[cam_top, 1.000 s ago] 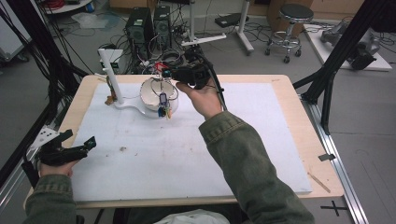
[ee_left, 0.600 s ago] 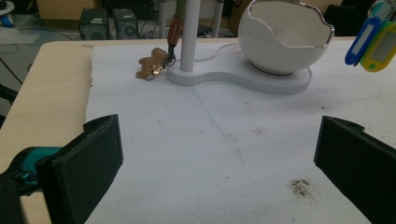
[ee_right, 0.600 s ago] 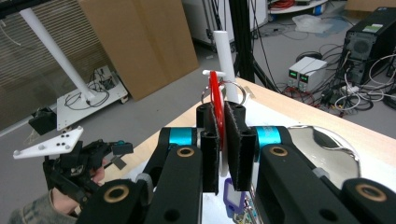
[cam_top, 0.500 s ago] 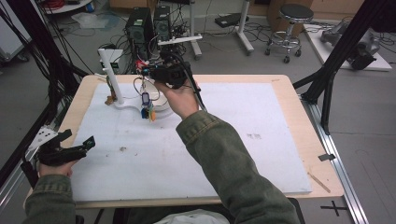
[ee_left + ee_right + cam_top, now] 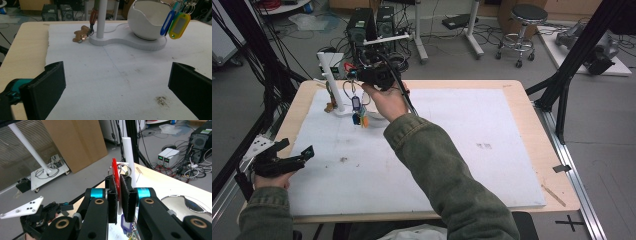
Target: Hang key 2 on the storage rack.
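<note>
Right tongs [image 5: 119, 195]: I've got them clamped on a flat red plastic key tag [image 5: 114, 173], jaws pinched tight against both its faces.

Key bunch [image 5: 357, 107]: blue, yellow and orange tags dangle from the rings under my right tongs [image 5: 362, 77], hanging in the air above the far left part of the bench [image 5: 512, 90], in front of the round white bowl [image 5: 150, 18].

White stand [image 5: 331, 80]: upright post near the far left corner, on a flat white base shared with the bowl; a small brown bear charm [image 5: 80, 35] hangs from it onto the white foam mat [image 5: 452, 150].

Left tongs [image 5: 294, 157]: I'm holding them wide open and empty at the near left edge, well apart from the stand.
</note>
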`<state>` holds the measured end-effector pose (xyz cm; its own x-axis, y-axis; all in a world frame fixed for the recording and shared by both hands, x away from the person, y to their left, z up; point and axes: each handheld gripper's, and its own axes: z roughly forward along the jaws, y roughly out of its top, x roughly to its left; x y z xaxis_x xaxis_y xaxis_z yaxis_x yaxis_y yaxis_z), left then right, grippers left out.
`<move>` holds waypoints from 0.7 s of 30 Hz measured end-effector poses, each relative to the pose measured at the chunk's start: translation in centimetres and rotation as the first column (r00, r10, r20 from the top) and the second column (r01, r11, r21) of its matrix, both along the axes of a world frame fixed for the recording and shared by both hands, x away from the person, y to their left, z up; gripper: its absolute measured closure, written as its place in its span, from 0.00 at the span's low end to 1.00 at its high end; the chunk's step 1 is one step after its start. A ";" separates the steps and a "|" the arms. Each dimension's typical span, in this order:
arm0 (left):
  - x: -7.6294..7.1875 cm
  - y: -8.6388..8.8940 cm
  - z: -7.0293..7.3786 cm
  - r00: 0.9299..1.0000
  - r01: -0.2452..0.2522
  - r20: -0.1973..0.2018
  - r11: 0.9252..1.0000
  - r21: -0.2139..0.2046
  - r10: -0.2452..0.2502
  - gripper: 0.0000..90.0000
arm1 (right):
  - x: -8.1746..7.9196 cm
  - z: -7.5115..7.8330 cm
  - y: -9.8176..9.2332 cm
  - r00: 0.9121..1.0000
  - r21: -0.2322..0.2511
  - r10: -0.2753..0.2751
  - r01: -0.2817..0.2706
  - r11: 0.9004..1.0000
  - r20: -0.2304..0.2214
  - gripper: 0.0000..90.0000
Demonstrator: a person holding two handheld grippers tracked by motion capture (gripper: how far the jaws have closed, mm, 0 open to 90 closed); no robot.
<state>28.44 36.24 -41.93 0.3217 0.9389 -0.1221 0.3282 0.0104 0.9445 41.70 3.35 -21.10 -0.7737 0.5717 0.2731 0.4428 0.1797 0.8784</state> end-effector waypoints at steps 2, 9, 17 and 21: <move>0.0 0.0 0.0 1.000 0.002 0.000 1.000 0.000 -0.002 0.02 | 0.2 0.0 0.4 1.000 0.005 0.006 -0.006 1.000 -0.003 0.95; 0.1 -0.1 -0.1 1.000 0.003 -0.003 1.000 -0.004 -0.003 0.02 | 1.1 0.4 1.9 1.000 0.009 0.027 -0.027 1.000 -0.009 0.95; 0.2 0.1 -0.1 1.000 0.002 0.002 1.000 -0.010 -0.002 0.02 | 2.3 0.7 3.5 0.999 0.013 0.025 -0.025 1.000 -0.024 0.95; 0.3 0.1 -0.1 1.000 0.002 0.001 1.000 -0.010 -0.002 0.02 | 2.7 0.8 4.3 0.999 0.007 0.037 -0.036 0.999 -0.021 0.95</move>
